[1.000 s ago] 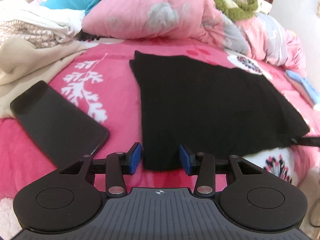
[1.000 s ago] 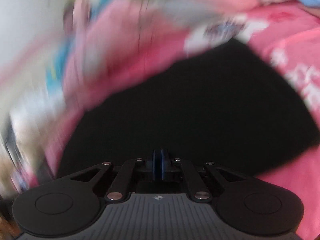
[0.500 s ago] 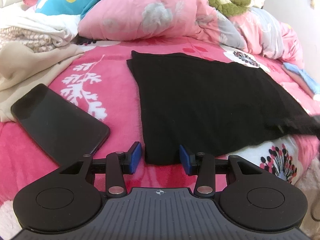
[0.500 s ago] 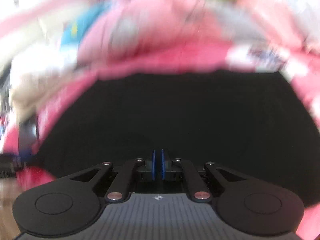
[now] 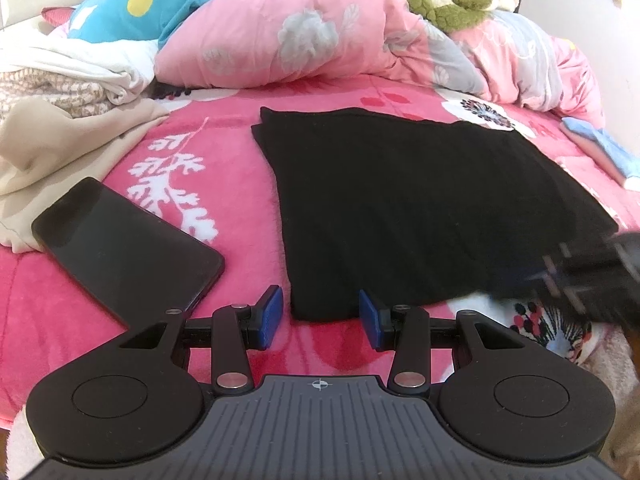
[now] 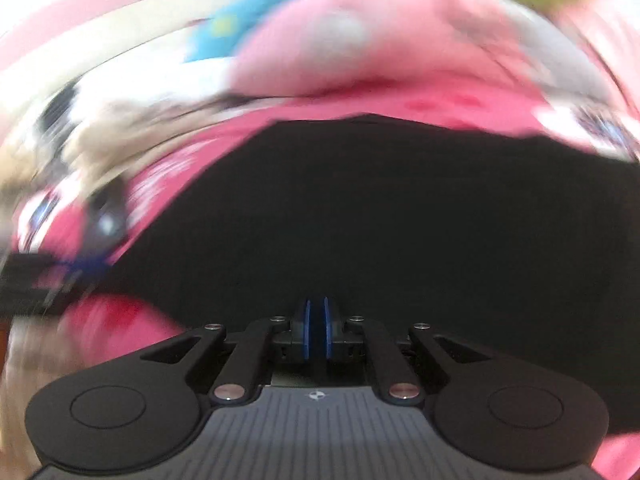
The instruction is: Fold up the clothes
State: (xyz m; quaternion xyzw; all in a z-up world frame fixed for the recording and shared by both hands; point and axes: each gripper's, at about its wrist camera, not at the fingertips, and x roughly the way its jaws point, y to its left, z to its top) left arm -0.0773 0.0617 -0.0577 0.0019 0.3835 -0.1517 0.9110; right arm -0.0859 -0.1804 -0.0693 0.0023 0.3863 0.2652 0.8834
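Nearest us, our left gripper (image 5: 319, 317) hovers with jaws apart, the near left corner of the black cloth (image 5: 404, 204) just ahead, untouched. Our right gripper (image 6: 316, 334) has its jaws together; whether they pinch cloth we cannot tell. The cloth lies flat on the pink bed (image 5: 224, 148), phone (image 5: 128, 244) beside it. It looks soft, light and limp, so we judge the corners the best hold.

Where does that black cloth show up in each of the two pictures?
Left wrist view: the black cloth lies flat across the middle and right, its near edge just ahead of the left tool.
Right wrist view: it fills the middle and right, blurred, right ahead of the right tool.
Shared landmark: the pink pillow beyond the cloth.
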